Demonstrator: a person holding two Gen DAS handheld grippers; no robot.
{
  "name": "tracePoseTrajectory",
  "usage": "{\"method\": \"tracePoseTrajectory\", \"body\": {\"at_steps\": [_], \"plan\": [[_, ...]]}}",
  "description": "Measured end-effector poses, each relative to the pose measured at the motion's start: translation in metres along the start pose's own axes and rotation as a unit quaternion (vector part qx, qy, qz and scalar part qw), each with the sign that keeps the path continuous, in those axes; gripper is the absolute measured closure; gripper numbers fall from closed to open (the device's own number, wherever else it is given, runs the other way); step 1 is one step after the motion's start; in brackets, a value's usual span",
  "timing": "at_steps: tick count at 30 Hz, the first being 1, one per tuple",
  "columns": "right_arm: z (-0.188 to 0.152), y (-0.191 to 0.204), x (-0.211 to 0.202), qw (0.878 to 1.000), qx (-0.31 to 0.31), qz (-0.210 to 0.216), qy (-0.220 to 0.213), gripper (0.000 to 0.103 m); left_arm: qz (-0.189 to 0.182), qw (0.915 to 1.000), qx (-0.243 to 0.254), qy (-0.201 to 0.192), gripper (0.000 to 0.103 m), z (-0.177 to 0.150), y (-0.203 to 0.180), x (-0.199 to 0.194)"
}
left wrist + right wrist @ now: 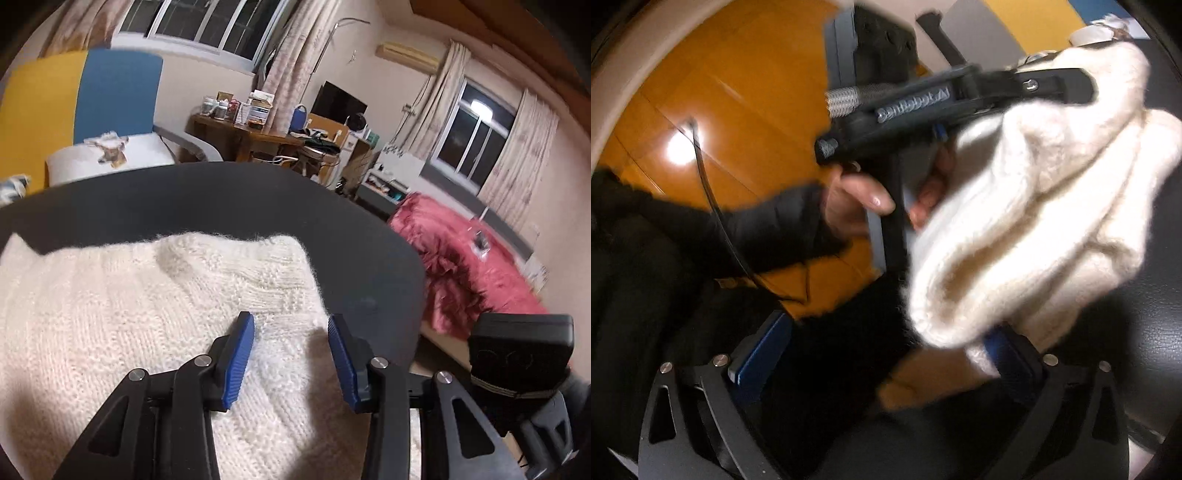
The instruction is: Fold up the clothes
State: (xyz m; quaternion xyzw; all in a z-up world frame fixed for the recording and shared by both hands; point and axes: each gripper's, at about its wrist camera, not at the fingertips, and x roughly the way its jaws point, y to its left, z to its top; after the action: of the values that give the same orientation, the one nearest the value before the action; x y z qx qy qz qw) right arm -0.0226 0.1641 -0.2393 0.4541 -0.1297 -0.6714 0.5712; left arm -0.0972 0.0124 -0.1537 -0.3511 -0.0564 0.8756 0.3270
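A cream knitted sweater (140, 317) lies in a thick fold on the dark round table (221, 199). My left gripper (291, 321) is open just over the sweater's near right corner, its blue pads (240, 362) apart with nothing between them. In the right wrist view the sweater (1034, 221) bulges in soft layers, and one fold droops onto the right finger (1008, 354). My right gripper (886, 328) stands wide open, gripping nothing. A hand (857, 199) in a dark sleeve holds the left gripper's black body (923, 107) against the sweater; its tips are hidden there.
A rumpled pink blanket (472, 266) covers a bed right of the table. Behind it are a yellow and blue chair (110, 92), a white cushion (110, 155) and a cluttered wooden desk (258, 133). A black boxy device (524, 343) sits low right. A cable (713, 206) hangs over the orange floor (738, 92).
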Motion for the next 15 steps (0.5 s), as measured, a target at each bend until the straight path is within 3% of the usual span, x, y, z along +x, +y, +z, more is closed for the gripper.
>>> {"method": "tracePoseTrajectory", "body": {"at_steps": [2, 5, 10, 13, 15], "plan": [[0.002, 0.002, -0.001, 0.999, -0.005, -0.025, 0.026, 0.0, 0.006, 0.9999, -0.003, 0.01, 0.061, 0.004, -0.001, 0.001], [0.005, 0.006, -0.003, 0.996, -0.013, -0.062, 0.063, 0.0, -0.011, 0.9986, -0.052, 0.007, 0.059, 0.021, 0.01, -0.023], [0.033, 0.046, -0.063, 0.987, -0.064, -0.144, -0.023, 0.0, 0.035, 0.996, -0.065, -0.05, 0.059, 0.029, 0.038, -0.081], [0.067, 0.065, -0.064, 0.978, -0.112, -0.162, -0.065, 0.0, 0.062, 0.9927, -0.093, -0.045, 0.059, 0.01, 0.055, -0.091], [0.085, 0.064, -0.05, 0.977, -0.13, -0.158, -0.068, 0.0, 0.072, 0.9906, -0.11, -0.039, 0.059, -0.008, 0.061, -0.092]]}}
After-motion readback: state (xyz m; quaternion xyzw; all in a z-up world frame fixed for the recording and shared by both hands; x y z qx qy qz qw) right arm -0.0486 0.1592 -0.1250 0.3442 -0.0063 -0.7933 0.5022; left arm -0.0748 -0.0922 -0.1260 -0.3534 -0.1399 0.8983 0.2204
